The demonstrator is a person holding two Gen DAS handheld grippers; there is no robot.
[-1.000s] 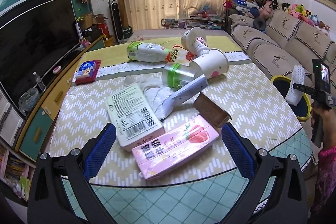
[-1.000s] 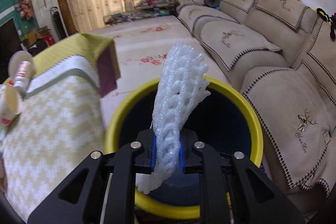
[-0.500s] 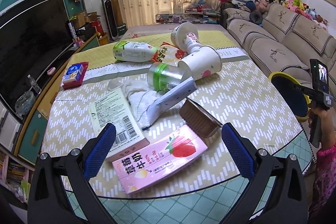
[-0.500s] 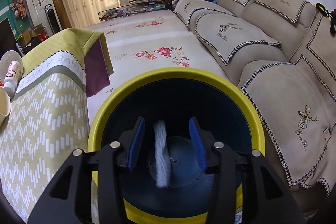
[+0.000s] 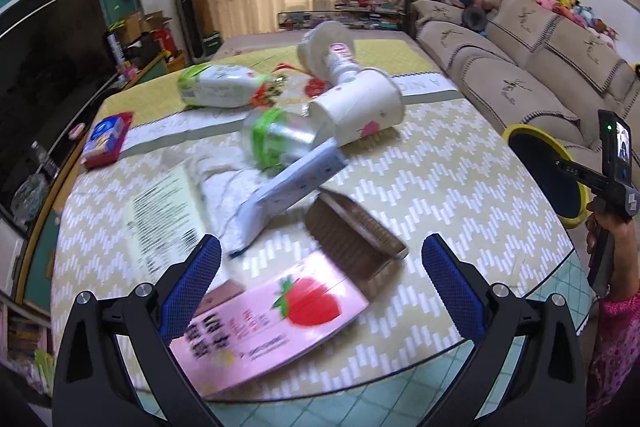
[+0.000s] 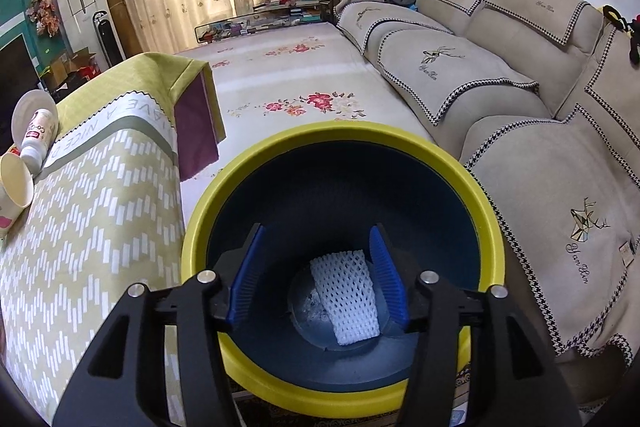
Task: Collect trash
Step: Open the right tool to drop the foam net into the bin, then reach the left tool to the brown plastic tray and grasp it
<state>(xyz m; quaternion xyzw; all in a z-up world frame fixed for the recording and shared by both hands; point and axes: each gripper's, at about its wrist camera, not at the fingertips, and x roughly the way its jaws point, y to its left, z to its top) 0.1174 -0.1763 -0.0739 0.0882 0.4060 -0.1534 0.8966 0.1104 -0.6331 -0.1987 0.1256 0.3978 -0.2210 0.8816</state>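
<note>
My right gripper [image 6: 318, 247] is open above the yellow-rimmed dark blue bin [image 6: 400, 139]. A white foam net [image 6: 346, 291] lies flat on the bin's bottom. My left gripper [image 5: 320, 263] is open low over the near table edge, with a pink strawberry carton [image 5: 276, 315] between its fingers' line. Beyond it lie a brown box [image 5: 352, 231], a white-blue carton [image 5: 296, 187], a white box with a barcode [image 5: 164, 203], a green-lidded jar [image 5: 280, 139], a paper cup [image 5: 360, 107] and bottles [image 5: 220, 91]. The bin also shows in the left wrist view [image 5: 516, 135].
The table [image 5: 460, 187] has a yellow zigzag cloth. A red-blue packet [image 5: 106, 139] lies at its left. A beige sofa [image 6: 520, 107] stands right of the bin. A TV cabinet [image 5: 36, 131] runs along the left. The table's corner [image 6: 192, 79] is left of the bin.
My right gripper opened and the foam net fell to the bin's bottom. My left gripper moved closer and lower toward the pink carton.
</note>
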